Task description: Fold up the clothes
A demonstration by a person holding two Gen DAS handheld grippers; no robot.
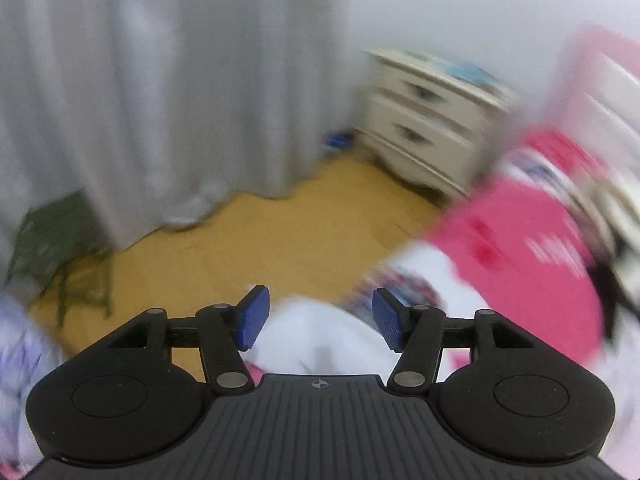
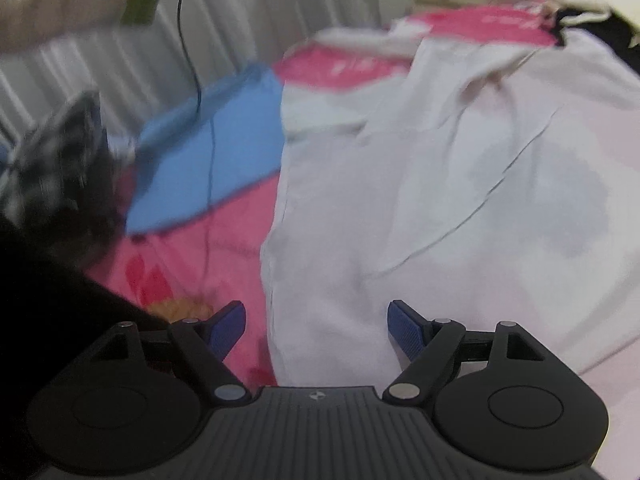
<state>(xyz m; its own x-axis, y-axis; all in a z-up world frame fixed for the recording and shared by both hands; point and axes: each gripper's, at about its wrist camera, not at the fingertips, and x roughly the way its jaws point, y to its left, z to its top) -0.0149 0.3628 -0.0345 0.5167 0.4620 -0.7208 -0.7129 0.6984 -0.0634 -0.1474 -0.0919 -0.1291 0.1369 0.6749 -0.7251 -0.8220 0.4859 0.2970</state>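
Note:
A pale white garment [image 2: 440, 180] lies spread on the pink bedspread [image 2: 180, 264]. My right gripper [image 2: 317, 332] hangs open just above the garment's near left edge, with nothing pinched between its blue pads. A blue garment [image 2: 208, 152] lies to the left on the bed, crossed by a thin black cable [image 2: 200, 92]. In the blurred left wrist view, my left gripper [image 1: 322, 320] stands open over white cloth [image 1: 320, 344] at the bed's edge. The cloth shows in the gap, but the pads are clear of it. Pink bedding [image 1: 520, 248] runs off to the right.
Beyond the bed are a wooden floor [image 1: 280, 240], a grey curtain [image 1: 160, 80], a cream nightstand [image 1: 428, 120] and a green stool [image 1: 52, 248]. More clothes are piled at the far right of the bed [image 2: 592, 0]. A dark blurred object [image 2: 60, 152] and a beige sleeve [image 2: 48, 12] are on the left.

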